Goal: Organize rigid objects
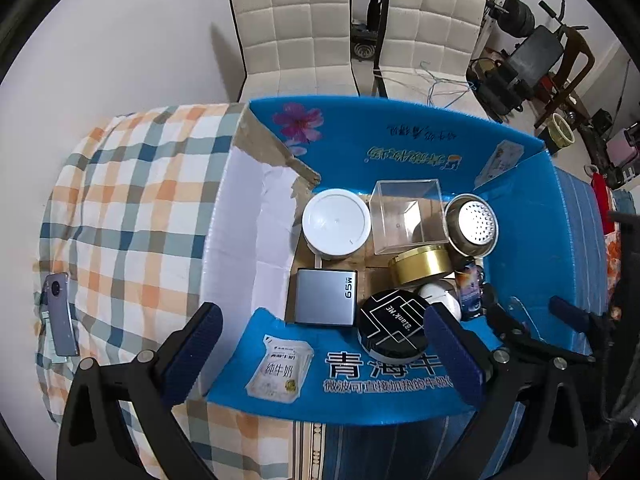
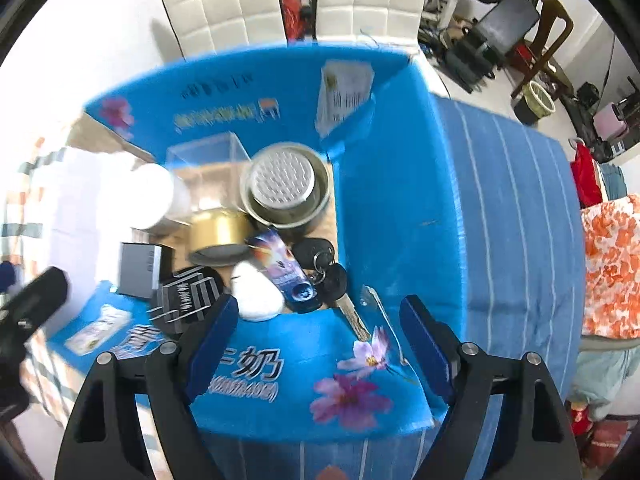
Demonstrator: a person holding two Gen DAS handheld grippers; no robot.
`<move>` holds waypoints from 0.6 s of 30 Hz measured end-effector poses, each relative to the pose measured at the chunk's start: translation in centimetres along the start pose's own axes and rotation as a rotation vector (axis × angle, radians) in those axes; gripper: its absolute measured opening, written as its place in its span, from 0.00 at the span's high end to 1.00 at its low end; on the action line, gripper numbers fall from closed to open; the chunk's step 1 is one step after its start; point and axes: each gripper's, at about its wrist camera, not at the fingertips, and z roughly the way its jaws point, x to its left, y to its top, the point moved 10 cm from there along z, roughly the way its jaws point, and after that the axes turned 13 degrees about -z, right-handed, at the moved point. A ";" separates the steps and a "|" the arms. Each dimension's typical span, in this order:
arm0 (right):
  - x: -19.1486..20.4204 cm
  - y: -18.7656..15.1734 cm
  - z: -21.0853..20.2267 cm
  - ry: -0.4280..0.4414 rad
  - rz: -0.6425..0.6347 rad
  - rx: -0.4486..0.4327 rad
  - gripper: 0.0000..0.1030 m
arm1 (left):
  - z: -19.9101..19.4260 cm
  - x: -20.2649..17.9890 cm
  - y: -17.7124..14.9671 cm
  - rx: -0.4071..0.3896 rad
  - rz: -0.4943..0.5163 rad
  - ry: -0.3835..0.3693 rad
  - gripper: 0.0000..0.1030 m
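Both tongs hang over a blue cardboard box (image 1: 400, 140) that serves as the bin for the hard items, its flaps folded out so things can go straight in. The left gripper (image 1: 320, 356) is spread wide with nothing between its pads, hovering above the near flap. The right gripper (image 2: 320, 344) is also spread and empty, poised over the box's near right corner.

Inside, things are packed side by side on the floor of the box, likely to keep them from tumbling: a white round tub (image 1: 336, 222) at 10 o'clock, a clear plastic cube (image 1: 408, 212) at 12, a metal strainer bowl (image 1: 474, 224) at 2, a gold tin (image 1: 420, 264) near the middle, a grey charger (image 1: 326, 296) at 8, a black round case (image 1: 394, 326) at 6, a white earbud case (image 2: 256, 292) and a bunch of keys (image 2: 332, 276) at 4. A phone (image 1: 60, 312) lies outside on the checked cloth (image 1: 132, 200), at 9 o'clock from the box.

The charger reads "65W", the black case "Blank ME"; the flap carries Chinese print, "青海" and "纯牛奶"
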 end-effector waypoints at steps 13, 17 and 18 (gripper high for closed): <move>0.0 -1.9 -15.1 0.053 0.024 -0.166 0.17 | -10.3 -0.9 -0.5 -0.118 0.008 -0.051 0.00; -0.3 -3.5 -21.2 0.059 0.022 -0.241 0.12 | -15.4 -1.2 -1.1 -0.181 0.013 -0.075 0.00; -0.4 -3.9 -22.7 0.059 0.020 -0.260 0.12 | -16.6 -1.3 -1.2 -0.194 0.009 -0.082 0.00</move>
